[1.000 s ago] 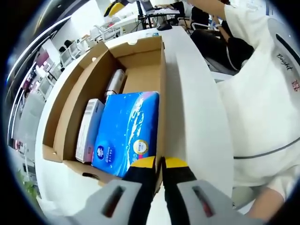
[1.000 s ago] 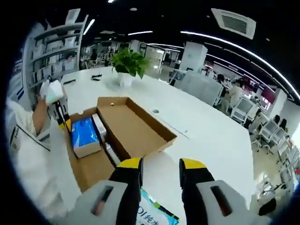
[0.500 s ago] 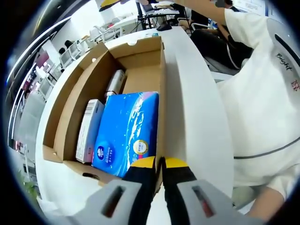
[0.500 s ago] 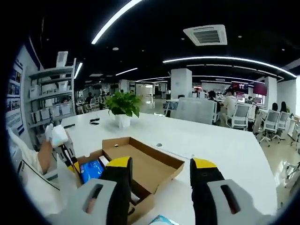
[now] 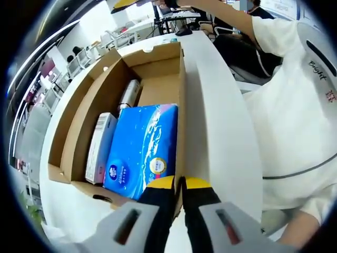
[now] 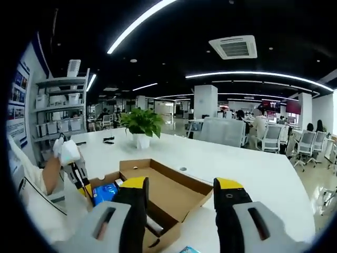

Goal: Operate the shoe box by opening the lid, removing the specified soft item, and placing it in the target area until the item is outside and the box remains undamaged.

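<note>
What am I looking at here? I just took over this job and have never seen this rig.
A person holds a two-jaw gripper in each hand, and each carries a fisheye camera looking along its jaws.

In the left gripper view, the left gripper is shut on the near wall of the open shoe box. Inside lie a blue tissue pack, a white carton and a silvery cylinder. The box sits on a white table.

In the right gripper view, the right gripper is open, holding nothing, raised above the box. The lid lies folded back. A potted plant stands further along the table.
</note>
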